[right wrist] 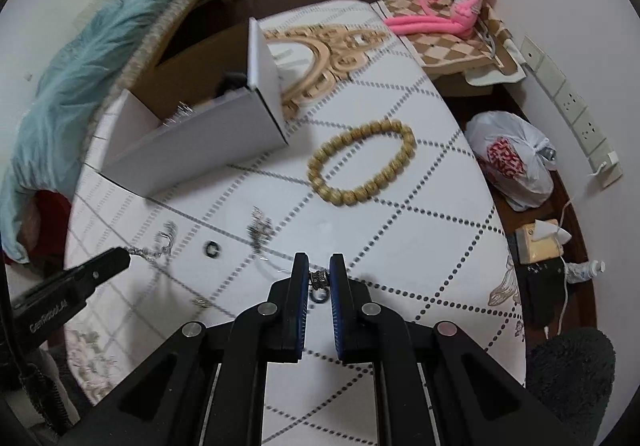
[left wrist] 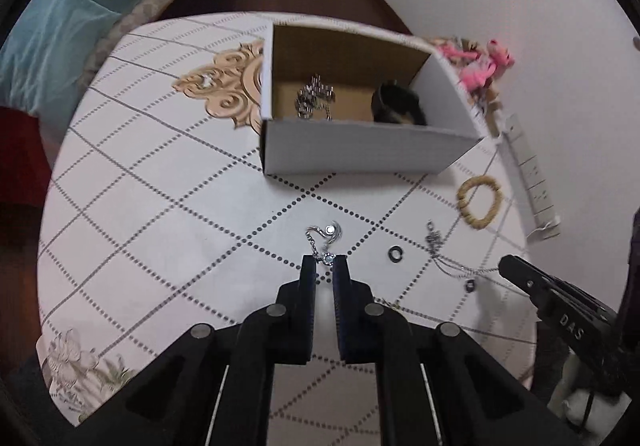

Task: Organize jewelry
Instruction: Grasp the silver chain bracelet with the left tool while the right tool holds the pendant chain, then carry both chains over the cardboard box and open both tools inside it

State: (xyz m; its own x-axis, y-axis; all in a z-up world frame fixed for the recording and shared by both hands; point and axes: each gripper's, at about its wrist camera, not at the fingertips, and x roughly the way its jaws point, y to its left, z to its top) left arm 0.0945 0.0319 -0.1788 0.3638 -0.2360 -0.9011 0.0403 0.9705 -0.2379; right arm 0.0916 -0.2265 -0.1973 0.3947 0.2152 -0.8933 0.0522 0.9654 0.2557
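My left gripper is shut on a silver pendant necklace lying on the table; it also shows in the right wrist view. My right gripper is shut on a silver bead charm with a dark ring hanging under it. An open white cardboard box holds a silver chain bracelet and a dark bangle. A wooden bead bracelet lies right of the box. A small black ring and a silver charm chain lie between the grippers.
The round table has a white patterned cloth. A bed with a teal blanket is at the left. A pink plush toy sits on a checkered stool behind. A plastic bag and a bottle lie on the floor at the right.
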